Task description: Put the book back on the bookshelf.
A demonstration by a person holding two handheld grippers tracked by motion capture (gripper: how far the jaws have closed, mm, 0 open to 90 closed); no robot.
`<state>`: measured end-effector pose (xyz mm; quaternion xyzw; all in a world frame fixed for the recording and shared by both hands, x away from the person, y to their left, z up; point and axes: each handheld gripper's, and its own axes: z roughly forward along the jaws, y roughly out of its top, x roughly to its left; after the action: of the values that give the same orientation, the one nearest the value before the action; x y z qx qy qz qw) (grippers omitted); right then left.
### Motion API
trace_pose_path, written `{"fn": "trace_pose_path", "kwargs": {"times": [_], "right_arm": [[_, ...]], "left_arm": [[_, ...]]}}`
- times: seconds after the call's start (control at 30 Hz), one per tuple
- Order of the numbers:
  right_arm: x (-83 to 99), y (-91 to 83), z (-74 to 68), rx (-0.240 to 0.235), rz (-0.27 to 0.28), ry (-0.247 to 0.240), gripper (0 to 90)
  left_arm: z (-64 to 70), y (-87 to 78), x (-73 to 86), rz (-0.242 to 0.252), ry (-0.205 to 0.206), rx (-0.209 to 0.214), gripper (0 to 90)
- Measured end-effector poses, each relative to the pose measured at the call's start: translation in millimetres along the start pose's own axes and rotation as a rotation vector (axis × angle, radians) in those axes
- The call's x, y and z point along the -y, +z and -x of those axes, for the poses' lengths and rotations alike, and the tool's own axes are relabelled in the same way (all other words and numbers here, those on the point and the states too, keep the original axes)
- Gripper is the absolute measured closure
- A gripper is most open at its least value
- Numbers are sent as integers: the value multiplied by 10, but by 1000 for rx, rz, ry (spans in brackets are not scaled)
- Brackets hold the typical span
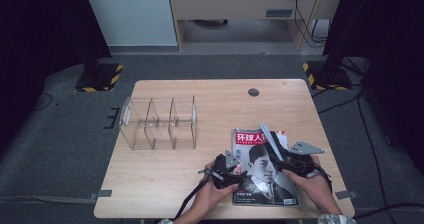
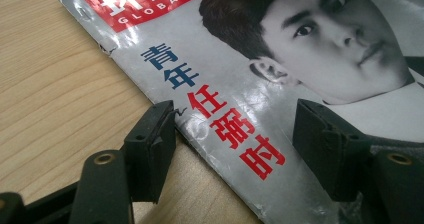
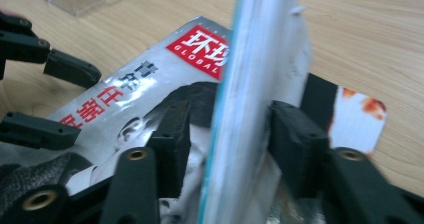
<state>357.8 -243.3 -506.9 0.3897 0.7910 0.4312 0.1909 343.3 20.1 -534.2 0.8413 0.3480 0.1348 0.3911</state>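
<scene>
Low and right of centre on the table (image 1: 165, 174), the magazine (image 1: 260, 184) lies flat, its long axis running from the near edge toward the far edge, its title band at the far end. I see a second, thinner booklet (image 3: 250, 99) standing on edge above it, and my right gripper (image 3: 225, 139) is pinching that one: both pads sit against its faces, with the sheet rising steeply between them. My left gripper (image 2: 235, 144) is spread wide, one jaw on bare wood just beside the magazine's left edge, the other over the cover (image 2: 280, 49) near the portrait; so the edge runs between the jaws. I can't tell whether either pad actually touches the paper. From above, the left gripper (image 1: 225, 170) sits at the magazine's left margin, the right gripper (image 1: 292, 159) over its right half, the booklet's top leaning up and left. The clear divider rack (image 1: 160, 124) stands well apart, left of centre, slots empty. I judge the coming move turns on that leftward gap: the booklet must travel left and away, its edge lined up with a slot.
</scene>
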Motion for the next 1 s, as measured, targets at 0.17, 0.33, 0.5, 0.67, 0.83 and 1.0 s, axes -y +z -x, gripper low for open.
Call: {"fn": "trace_pose_path", "kwargs": {"times": [0.17, 0.33, 0.5, 0.67, 0.83, 1.0], "right_arm": [[12, 37, 6, 31, -34, -17, 424], [-9, -15, 41, 60, -2, -11, 464], [-7, -64, 51, 63, 15, -6, 545], [-16, -98, 47, 54, 37, -8, 645], [-40, -75, -20, 5, 53, -35, 617], [-18, -26, -34, 36, 11, -45, 523]], "left_arm": [[-2, 1, 0, 0, -3, 1, 334], [0, 0, 0, 0, -3, 0, 334], [0, 0, 0, 0, -3, 0, 334], [0, 1, 0, 0, -4, 0, 334], [2, 0, 1, 0, -4, -1, 335], [10, -1, 2, 1, -4, -6, 336]]}}
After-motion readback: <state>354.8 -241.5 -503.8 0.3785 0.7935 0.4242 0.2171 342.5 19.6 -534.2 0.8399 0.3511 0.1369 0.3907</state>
